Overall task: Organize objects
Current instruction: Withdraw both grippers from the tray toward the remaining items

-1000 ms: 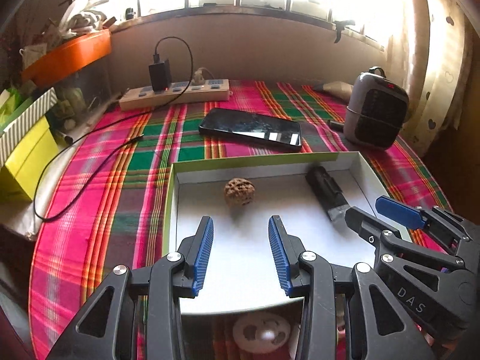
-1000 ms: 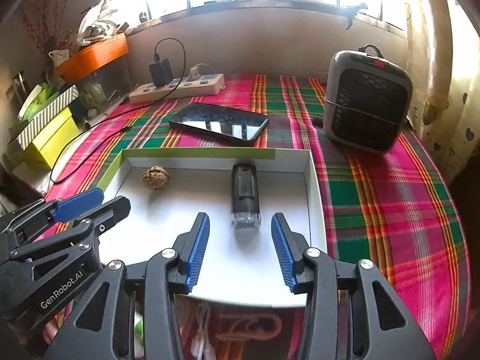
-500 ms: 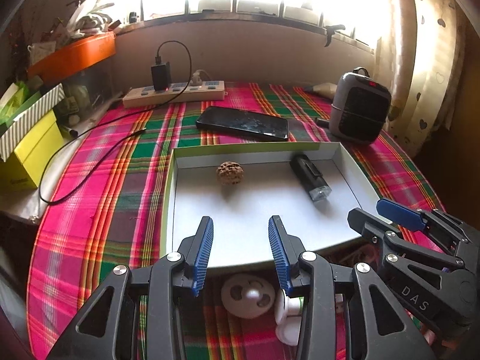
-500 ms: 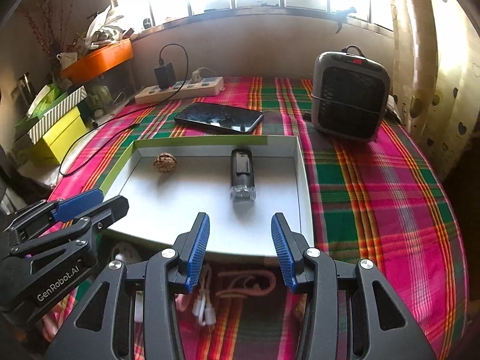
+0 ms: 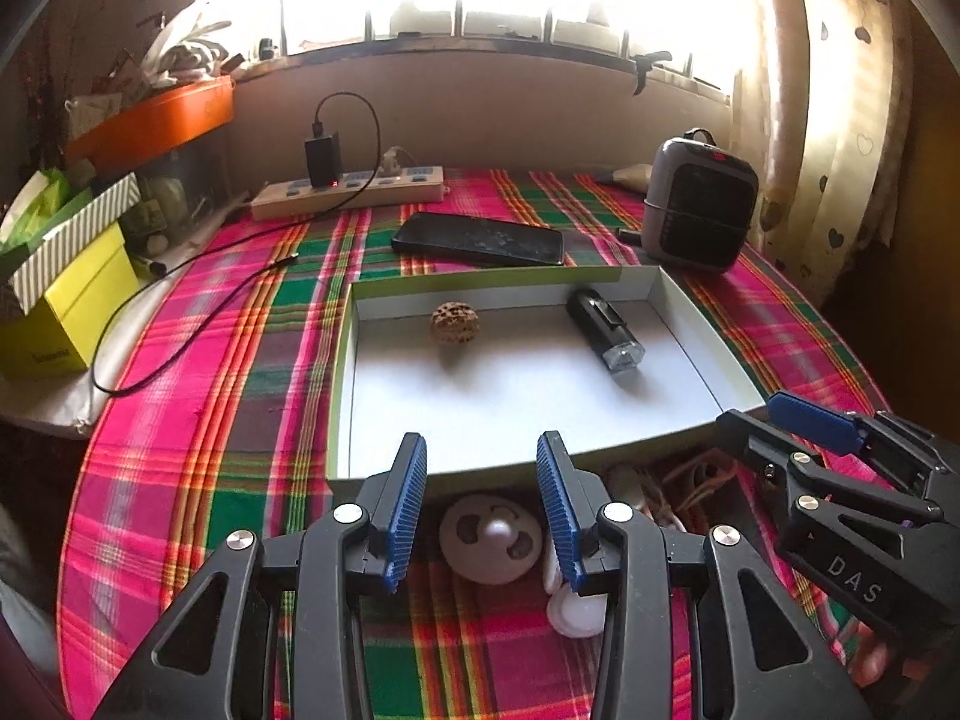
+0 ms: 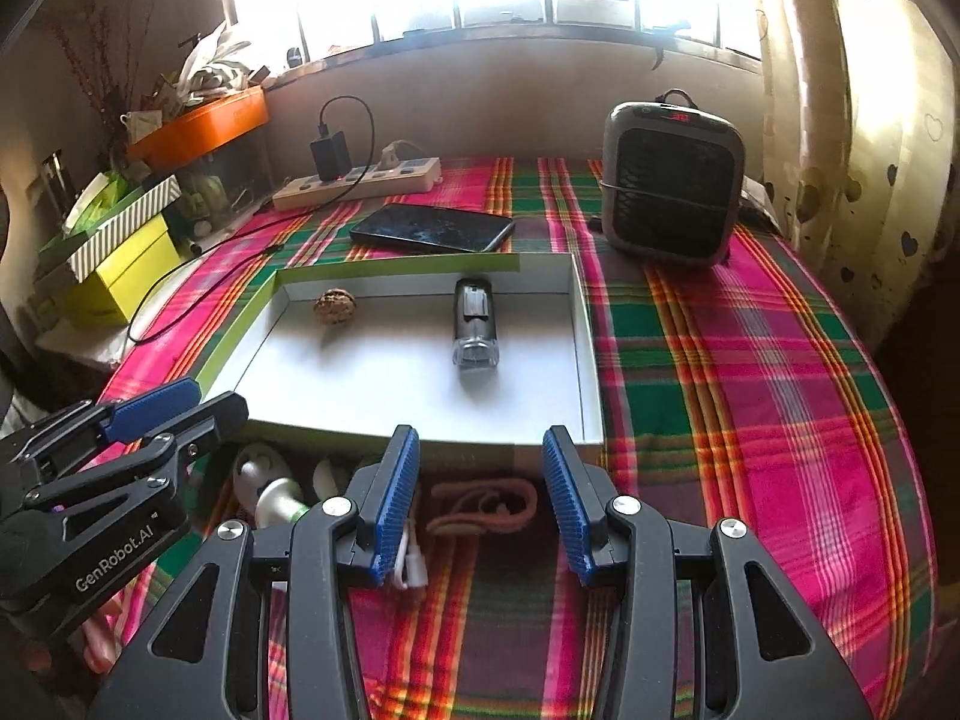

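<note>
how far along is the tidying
Partly done. The walnut and the black device already lie in the white tray. Nothing is in hand: left gripper and right gripper are both open and empty. Left to do: the round white gadget, white cable and orange cord lie outside the tray.

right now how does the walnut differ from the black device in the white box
The walnut is small, round, brown and wrinkled; the black device is long, smooth and dark with a clear tip. The walnut sits near the far wall on the box's left side; the black device lies flat toward the right, its clear end pointing to the near edge. Both rest loose on the floor of the white box, apart from each other, touched by neither tool.
</note>
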The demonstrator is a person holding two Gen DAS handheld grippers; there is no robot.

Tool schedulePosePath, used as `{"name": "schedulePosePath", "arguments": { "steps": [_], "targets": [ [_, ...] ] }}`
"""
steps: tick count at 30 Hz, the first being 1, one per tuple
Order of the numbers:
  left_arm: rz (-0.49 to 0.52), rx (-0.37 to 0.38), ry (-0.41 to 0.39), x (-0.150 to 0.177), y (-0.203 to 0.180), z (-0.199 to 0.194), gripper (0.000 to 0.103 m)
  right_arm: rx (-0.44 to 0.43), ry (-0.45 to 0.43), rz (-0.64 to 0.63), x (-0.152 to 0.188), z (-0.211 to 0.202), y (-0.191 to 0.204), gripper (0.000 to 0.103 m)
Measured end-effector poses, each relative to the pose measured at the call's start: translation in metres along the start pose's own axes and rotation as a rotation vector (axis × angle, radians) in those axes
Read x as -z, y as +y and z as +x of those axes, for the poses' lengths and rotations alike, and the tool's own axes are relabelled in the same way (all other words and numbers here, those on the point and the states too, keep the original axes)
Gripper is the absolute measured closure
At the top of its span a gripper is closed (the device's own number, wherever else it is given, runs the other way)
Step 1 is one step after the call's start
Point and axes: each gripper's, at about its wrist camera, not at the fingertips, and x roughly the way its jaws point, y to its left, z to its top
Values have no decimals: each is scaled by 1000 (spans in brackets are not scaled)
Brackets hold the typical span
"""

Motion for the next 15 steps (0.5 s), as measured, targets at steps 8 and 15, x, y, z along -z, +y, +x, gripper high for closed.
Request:
{"name": "schedulePosePath", "arguments": {
  "steps": [8, 15],
  "targets": [
    [-3, 23, 4, 11, -1, -6, 66, 21, 1, 3, 10, -5, -4, 59],
    [-4, 28, 0, 18, -1, -11, 66, 25, -15, -7, 17, -12, -5, 59]
  ]
}}
